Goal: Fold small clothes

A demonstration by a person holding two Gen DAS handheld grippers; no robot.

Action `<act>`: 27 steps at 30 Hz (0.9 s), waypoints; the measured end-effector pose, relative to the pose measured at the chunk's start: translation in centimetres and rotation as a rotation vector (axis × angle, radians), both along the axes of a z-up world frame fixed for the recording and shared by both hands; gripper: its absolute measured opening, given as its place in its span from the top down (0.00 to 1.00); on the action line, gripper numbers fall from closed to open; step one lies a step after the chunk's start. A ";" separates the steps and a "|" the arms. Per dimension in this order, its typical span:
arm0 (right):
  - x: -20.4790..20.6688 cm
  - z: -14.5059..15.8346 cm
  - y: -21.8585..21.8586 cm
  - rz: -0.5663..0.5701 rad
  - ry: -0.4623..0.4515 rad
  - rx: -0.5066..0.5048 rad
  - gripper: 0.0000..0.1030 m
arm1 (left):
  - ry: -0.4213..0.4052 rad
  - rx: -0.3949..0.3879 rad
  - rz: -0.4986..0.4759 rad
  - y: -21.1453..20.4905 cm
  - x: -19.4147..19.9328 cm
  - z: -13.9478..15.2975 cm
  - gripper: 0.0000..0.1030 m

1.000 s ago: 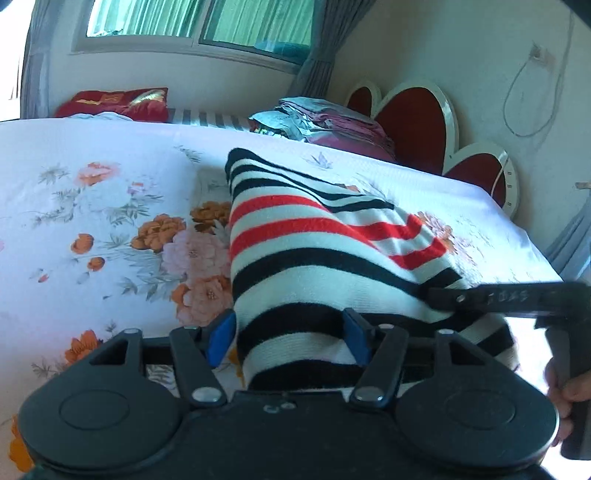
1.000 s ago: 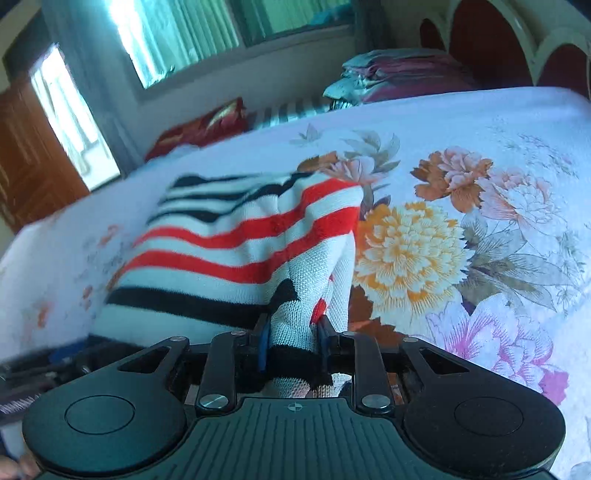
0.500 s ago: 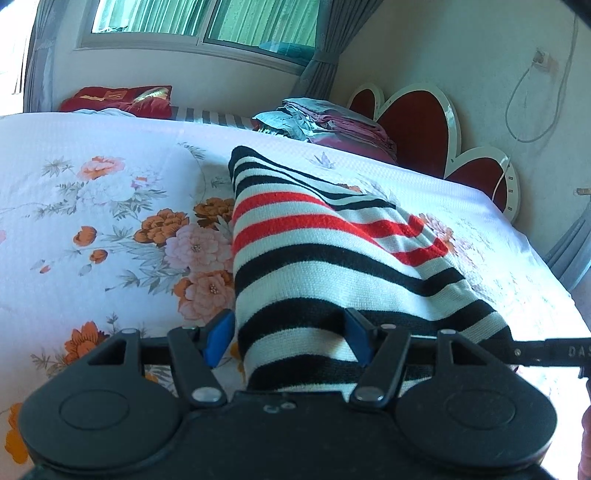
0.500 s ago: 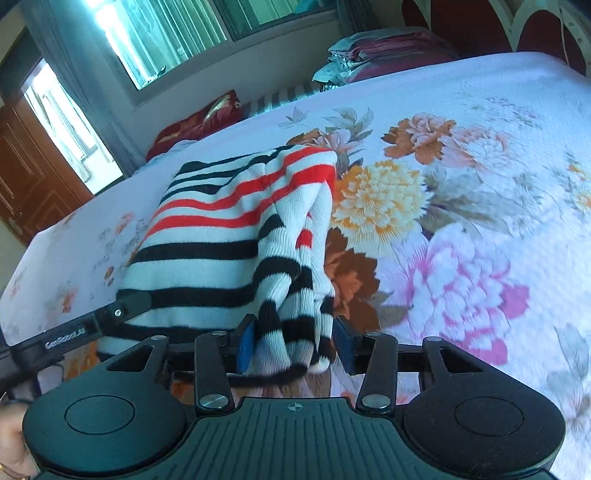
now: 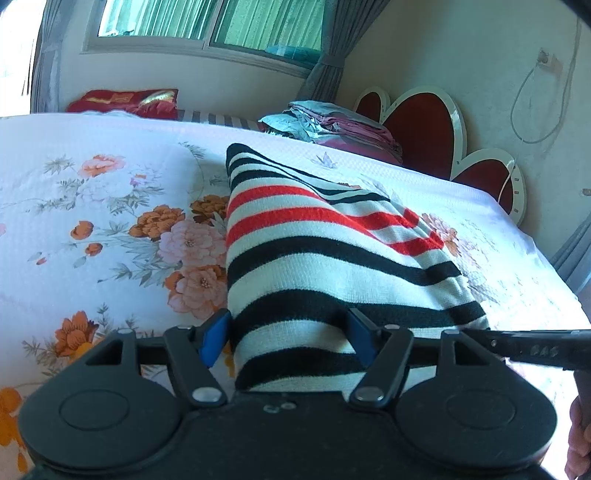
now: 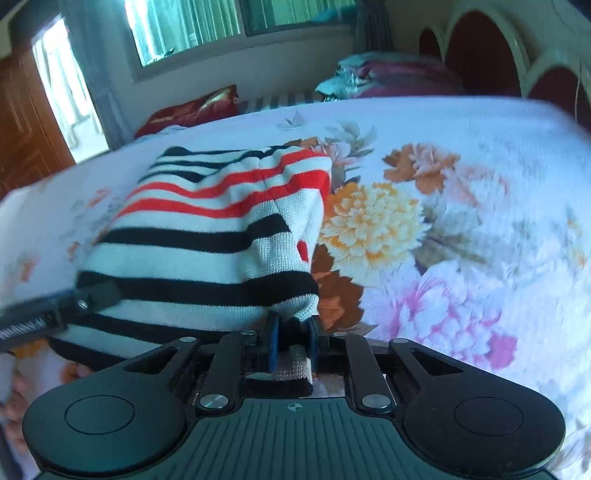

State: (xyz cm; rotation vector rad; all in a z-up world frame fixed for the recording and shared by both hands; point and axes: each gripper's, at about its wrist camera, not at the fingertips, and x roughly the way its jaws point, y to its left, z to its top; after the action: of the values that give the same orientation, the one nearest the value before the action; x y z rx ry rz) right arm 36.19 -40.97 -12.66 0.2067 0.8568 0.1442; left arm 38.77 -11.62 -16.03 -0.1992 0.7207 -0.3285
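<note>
Claws both sit at near edge of striped sweater (image 5: 325, 266), which lies folded on the bed (image 5: 92, 266) over floral sheet. Left claw (image 5: 290, 339) straddles near-left corner of the knit, blue pads (image 5: 214, 341) wide apart, jaws opening; left pad is beside the fabric edge, right pad rests on top of it, no clear squeeze. Right claw (image 6: 291, 345) is at near-right corner, jaws closing, narrow, pinching a bunched bit of the hem between the pads. Each claw's finger shows in the other view at the sweater's near edge. Sweater has black and red stripes on white, runs away from both cameras. Farther back: stack of folded clothes (image 5: 340, 123), red pillow (image 5: 125, 103), heart-shaped headboard (image 5: 421, 125), window (image 5: 207, 22).
</note>
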 end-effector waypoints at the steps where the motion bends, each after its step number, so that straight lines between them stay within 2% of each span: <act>1: 0.0 0.5 -0.6 -0.001 0.007 0.038 0.81 | 0.017 -0.023 0.002 0.4 0.2 0.1 0.34; 2: 0.1 0.9 -1.1 -0.005 0.014 0.073 0.75 | 0.034 -0.043 0.006 0.9 0.3 0.3 0.34; 4: 0.4 2.0 -1.9 -0.027 -0.004 0.115 0.49 | 0.047 -0.062 0.023 1.5 0.5 0.9 0.35; 6: 1.3 3.0 -2.3 -0.039 -0.027 0.150 0.42 | 0.038 -0.076 0.045 2.0 0.8 1.7 0.36; 9: 3.6 3.6 -2.2 -0.041 -0.035 0.166 0.42 | 0.037 -0.102 0.066 2.4 2.1 2.6 0.36; 14: 8.3 2.6 -2.2 -0.068 0.010 0.233 0.42 | 0.052 -0.117 0.093 2.3 5.9 2.9 0.36; 19: 12.2 0.8 -2.9 -0.119 0.076 0.319 0.42 | 0.105 -0.166 0.122 2.3 9.5 1.8 0.37; 23: 13.8 0.3 -3.8 -0.169 0.073 0.392 0.43 | 0.131 -0.215 0.141 2.4 11.3 0.9 0.38; 25: 14.3 0.4 -3.3 -0.159 0.055 0.339 0.70 | 0.137 -0.226 0.152 2.4 11.9 0.5 0.38; 27: 14.5 0.5 -2.6 -0.142 0.031 0.293 0.73 | 0.127 -0.221 0.152 2.4 12.3 0.3 0.48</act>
State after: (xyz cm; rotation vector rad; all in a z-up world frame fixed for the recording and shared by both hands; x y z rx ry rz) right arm 50.70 -43.62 -12.13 0.5442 0.8470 0.1338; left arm 51.07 -9.22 -15.69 -0.4857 0.7890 -0.2518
